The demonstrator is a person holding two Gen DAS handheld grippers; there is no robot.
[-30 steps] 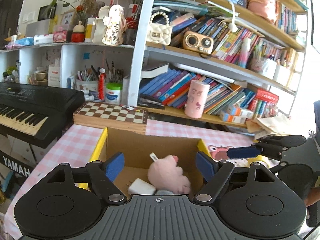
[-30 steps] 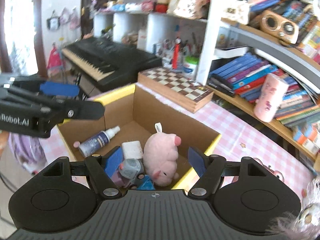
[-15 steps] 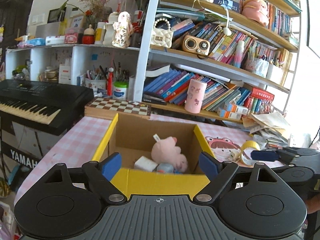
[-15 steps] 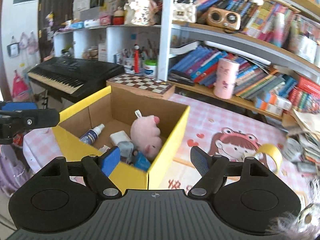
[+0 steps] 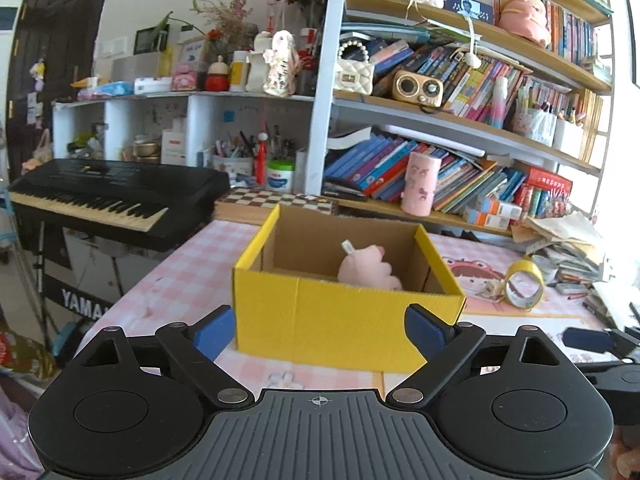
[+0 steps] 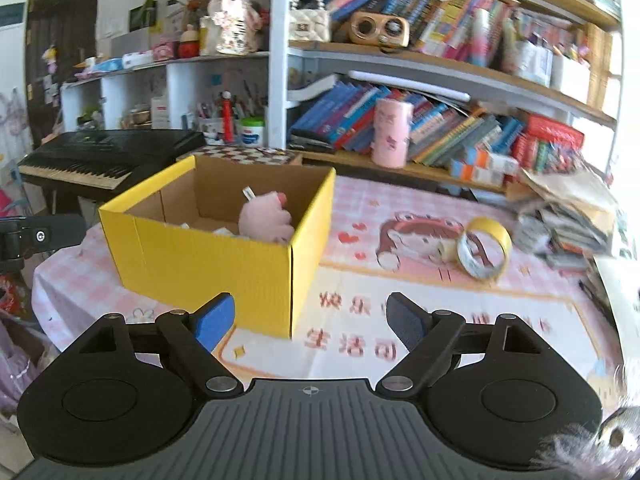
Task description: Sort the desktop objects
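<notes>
A yellow cardboard box (image 5: 344,320) stands on the pink checked table, also in the right wrist view (image 6: 208,256). A pink plush toy (image 5: 366,270) lies inside it, also seen from the right (image 6: 266,220), with small items mostly hidden by the box wall. My left gripper (image 5: 320,330) is open and empty, in front of the box. My right gripper (image 6: 310,320) is open and empty, in front of the box's right corner. A yellow tape roll (image 5: 524,290) lies on the table to the right of the box (image 6: 484,252).
A black keyboard (image 5: 108,196) stands left of the table. A chessboard box (image 5: 280,200) lies behind the yellow box. Shelves of books (image 5: 440,176) line the back. A pile of papers (image 6: 568,216) sits at the table's right. A pink cup (image 6: 390,134) stands on the low shelf.
Both grippers have pulled back and away from above the box; the box now lies ahead of them instead of beneath. The right view has swung toward the table's right side.
</notes>
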